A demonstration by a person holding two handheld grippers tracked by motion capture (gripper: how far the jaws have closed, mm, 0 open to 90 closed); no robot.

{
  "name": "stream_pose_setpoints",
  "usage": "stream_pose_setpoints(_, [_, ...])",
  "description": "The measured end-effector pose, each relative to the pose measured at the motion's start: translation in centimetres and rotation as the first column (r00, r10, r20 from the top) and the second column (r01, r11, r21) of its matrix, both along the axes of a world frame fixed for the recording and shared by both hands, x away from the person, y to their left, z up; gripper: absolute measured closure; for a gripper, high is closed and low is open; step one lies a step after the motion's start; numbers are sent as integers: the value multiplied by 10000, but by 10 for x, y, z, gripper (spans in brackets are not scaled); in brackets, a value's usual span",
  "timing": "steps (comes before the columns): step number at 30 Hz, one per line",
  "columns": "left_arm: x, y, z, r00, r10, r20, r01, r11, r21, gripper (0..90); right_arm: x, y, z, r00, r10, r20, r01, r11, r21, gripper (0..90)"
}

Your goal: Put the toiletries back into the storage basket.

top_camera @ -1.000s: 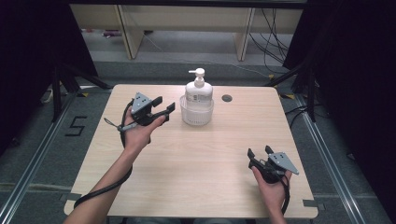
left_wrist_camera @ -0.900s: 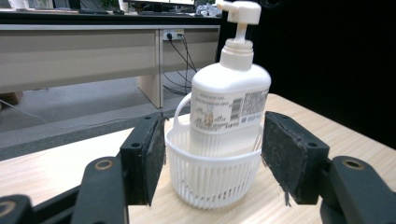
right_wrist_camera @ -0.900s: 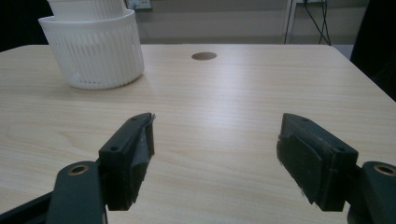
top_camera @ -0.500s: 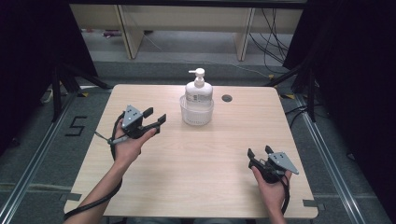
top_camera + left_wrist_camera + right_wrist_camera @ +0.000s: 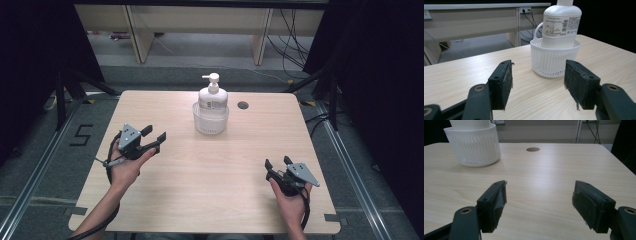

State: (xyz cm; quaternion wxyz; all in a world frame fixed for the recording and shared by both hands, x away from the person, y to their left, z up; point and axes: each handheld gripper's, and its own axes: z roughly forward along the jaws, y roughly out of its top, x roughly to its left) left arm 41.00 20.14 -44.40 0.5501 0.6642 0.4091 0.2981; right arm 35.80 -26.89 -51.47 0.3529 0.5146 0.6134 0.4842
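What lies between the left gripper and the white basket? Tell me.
Nothing: bare table separates left gripper from white basket, seen in the high view.

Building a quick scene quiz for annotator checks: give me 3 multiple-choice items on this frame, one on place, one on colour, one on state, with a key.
1. Where does the pump bottle stand?
A. inside the basket
B. beside the basket
C. lying at the table's near edge

2. What colour is the basket?
A. blue
B. white
C. black

3. How do the jaws of the left gripper stand?
A. shut on the bottle
B. shut on nothing
C. open, holding nothing

Key: 1 A, the bottle's base sits within the basket's ribbed wall in the left gripper view. 2 B, the ribbed wall is white in all three views. 3 C, its own view shows bare table between the pads.
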Motion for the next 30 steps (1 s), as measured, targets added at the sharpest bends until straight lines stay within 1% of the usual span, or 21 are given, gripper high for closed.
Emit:
stream_pose_setpoints(1, [-2, 2, -1, 10000, 76, -31, -76, 10000, 56, 389, 0, 0, 0, 10000, -1, -3, 1, 10000, 8, 279])
stream_pose_setpoints(4, [-7, 7, -4, 9999, 124, 12, -125, 9995, 273, 389, 0, 0, 0, 10000, -8, -12, 8, 10000, -2, 279])
stream_pose_setpoints(5, [-9, 8, -6, 9999, 127, -31, -126, 9994, 323, 388, 0, 0, 0, 10000, -26, -35, 26, 10000, 21, 279])
stream_pose_setpoints(7, [-12, 10, -10, 9999, 94, -77, -91, 9995, 313, 388, 1, 0, 0, 9999, 102, 76, -102, 9999, 56, 279])
stream_pose_setpoints(8, [-14, 11, -11, 9999, 97, -123, -92, 9992, 389, 388, 0, 0, 0, 9999, 111, 28, -111, 9999, 92, 279])
stream_pose_setpoints(11, [-19, 16, -17, 9996, 119, -273, -110, 9993, 354, 388, 0, 0, 0, 10000, -24, -14, 24, 10000, 20, 279])
stream_pose_setpoints(15, [-26, 21, -27, 9990, 164, -417, -149, 9992, 365, 389, 0, 0, 0, 10000, -8, -28, 8, 10000, -2, 279])
stream_pose_setpoints(16, [-28, 22, -29, 9990, 154, -427, -137, 9992, 385, 389, 1, 0, 0, 10000, 92, 9, -92, 10000, 37, 279])
stream_pose_setpoints(17, [-29, 23, -32, 9988, 121, -477, -105, 9994, 330, 388, 0, 1, 0, 10000, 13, -80, -12, 10000, 35, 279])
stream_pose_setpoints(18, [-31, 24, -34, 9982, 174, -566, -151, 9991, 407, 389, -1, 1, 1, 10000, -43, -31, 43, 10000, -42, 279])
stream_pose_setpoints(19, [-32, 25, -37, 9978, 147, -640, -125, 9993, 347, 389, 0, 1, 0, 10000, -37, 5, 37, 10000, -70, 279])
stream_pose_setpoints(20, [-33, 26, -40, 9976, 96, -684, -75, 9995, 303, 389, 0, 1, 0, 10000, -30, -22, 30, 10000, 3, 279])
stream_pose_setpoints(21, [-35, 27, -43, 9969, 151, -767, -120, 9991, 405, 389, -1, 1, 1, 10000, -59, -37, 59, 9999, -112, 279])
stream_pose_setpoints(22, [-36, 28, -45, 9971, 112, -749, -84, 9993, 373, 389, -1, 1, 1, 10000, -76, -43, 75, 9999, -151, 279])
stream_pose_setpoints(23, [-38, 30, -48, 9960, 226, -859, -189, 9989, 435, 389, -1, 0, 0, 10000, -76, 38, 77, 9998, -186, 279])
stream_pose_setpoints(25, [-39, 32, -52, 9954, 278, -912, -238, 9987, 448, 389, 0, 0, 0, 10000, -53, 73, 55, 9994, -327, 279])
stream_pose_setpoints(26, [-40, 34, -54, 9950, 287, -955, -242, 9985, 484, 389, -1, 1, 0, 10000, -74, 10, 74, 9997, -238, 279])
stream_pose_setpoints(27, [-40, 35, -56, 9953, 282, -930, -245, 9989, 410, 389, -2, 3, 0, 9997, -152, -177, 153, 9999, 44, 279])
stream_pose_setpoints(28, [-41, 37, -58, 9950, 286, -957, -241, 9986, 477, 388, -2, 3, 1, 9997, -162, -204, 163, 9998, 66, 279])
stream_pose_setpoints(29, [-43, 39, -59, 9943, 368, -1005, -315, 9980, 542, 389, -2, 3, 0, 9998, -106, -152, 107, 9999, 52, 279])
stream_pose_setpoints(30, [-43, 39, -61, 9945, 347, -990, -296, 9982, 522, 389, -1, 1, 0, 10000, -35, -13, 34, 9998, -209, 279])
